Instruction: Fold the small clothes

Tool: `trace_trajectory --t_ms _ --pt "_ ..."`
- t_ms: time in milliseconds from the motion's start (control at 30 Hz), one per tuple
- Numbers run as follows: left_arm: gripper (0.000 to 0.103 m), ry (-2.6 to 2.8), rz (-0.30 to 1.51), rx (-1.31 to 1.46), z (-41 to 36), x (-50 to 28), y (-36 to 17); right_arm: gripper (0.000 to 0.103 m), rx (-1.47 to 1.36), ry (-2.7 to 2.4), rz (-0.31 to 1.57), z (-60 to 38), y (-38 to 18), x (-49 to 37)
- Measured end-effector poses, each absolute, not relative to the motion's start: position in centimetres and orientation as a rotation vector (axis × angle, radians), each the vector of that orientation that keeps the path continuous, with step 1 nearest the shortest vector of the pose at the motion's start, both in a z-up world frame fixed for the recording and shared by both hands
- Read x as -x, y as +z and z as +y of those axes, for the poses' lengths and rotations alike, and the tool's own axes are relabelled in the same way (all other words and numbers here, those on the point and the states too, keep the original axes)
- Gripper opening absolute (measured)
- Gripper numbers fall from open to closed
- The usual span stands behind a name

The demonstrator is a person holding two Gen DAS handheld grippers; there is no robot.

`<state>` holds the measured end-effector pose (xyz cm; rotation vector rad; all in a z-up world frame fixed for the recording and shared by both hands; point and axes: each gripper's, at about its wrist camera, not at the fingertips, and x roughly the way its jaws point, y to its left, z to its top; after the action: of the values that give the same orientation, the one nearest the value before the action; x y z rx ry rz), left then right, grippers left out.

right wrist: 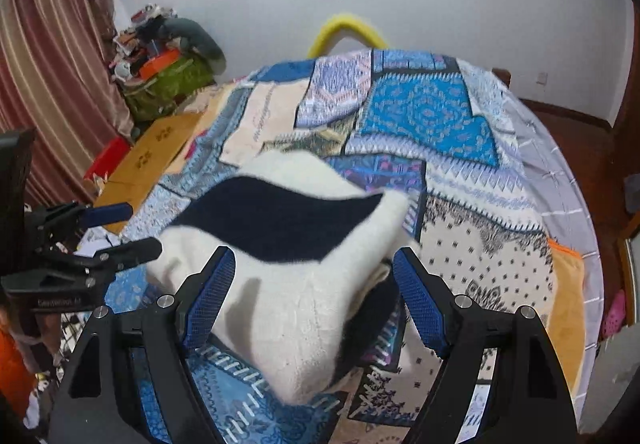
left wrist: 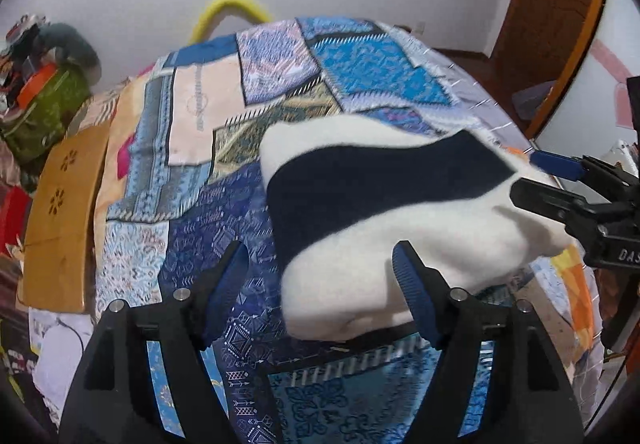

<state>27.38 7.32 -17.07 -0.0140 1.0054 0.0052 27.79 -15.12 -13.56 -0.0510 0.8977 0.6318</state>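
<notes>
A small fuzzy white garment with a wide dark navy band (left wrist: 380, 199) lies folded on the patchwork bedspread (left wrist: 208, 91). It also shows in the right wrist view (right wrist: 288, 236). My left gripper (left wrist: 320, 284) is open, its blue-padded fingers just left of and over the garment's near edge, holding nothing. My right gripper (right wrist: 314, 292) is open with the garment's near part lying between its fingers, not pinched. Each gripper shows in the other's view: the right one (left wrist: 552, 179) at the garment's right end, the left one (right wrist: 120, 232) at its left end.
A flat brown cardboard piece (left wrist: 60, 219) lies at the bed's left edge. A green bag with piled clutter (left wrist: 44, 111) stands beyond it near the wall. A yellow curved bar (left wrist: 228, 11) rises behind the bed. A wooden door (left wrist: 552, 23) is at right.
</notes>
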Motion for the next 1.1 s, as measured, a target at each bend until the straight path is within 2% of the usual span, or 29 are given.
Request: trace_trajectory --t_ms 133,300,400,667,800,1100 --pt "0.075 -0.002 1.034 0.007 7.6 -27.2 -19.0 0.079 0.067 0.615 0.956 -15.4 -15.7 -27.9" --pt "0.085 -0.003 1.03 -0.014 7.5 -26.4 -20.1 0.079 0.045 0.602 1.01 -16.6 -17.5 -27.6" --pt "0.087 -0.01 1.031 -0.037 7.6 -25.8 -20.5 0.079 -0.016 0.614 1.039 -17.8 -17.9 -27.4" --pt "0.088 0.048 1.045 -0.19 7.9 -23.9 -21.2 0.079 -0.085 0.613 1.054 -19.1 -17.6 -27.4" --pt "0.088 0.06 1.063 -0.173 9.2 -23.4 -21.4 0.079 -0.093 0.61 1.05 -19.4 -17.4 -27.4" --pt "0.088 0.122 0.954 -0.136 10.9 -23.2 -17.3 0.079 -0.132 0.6 1.043 -20.1 -16.0 -27.8"
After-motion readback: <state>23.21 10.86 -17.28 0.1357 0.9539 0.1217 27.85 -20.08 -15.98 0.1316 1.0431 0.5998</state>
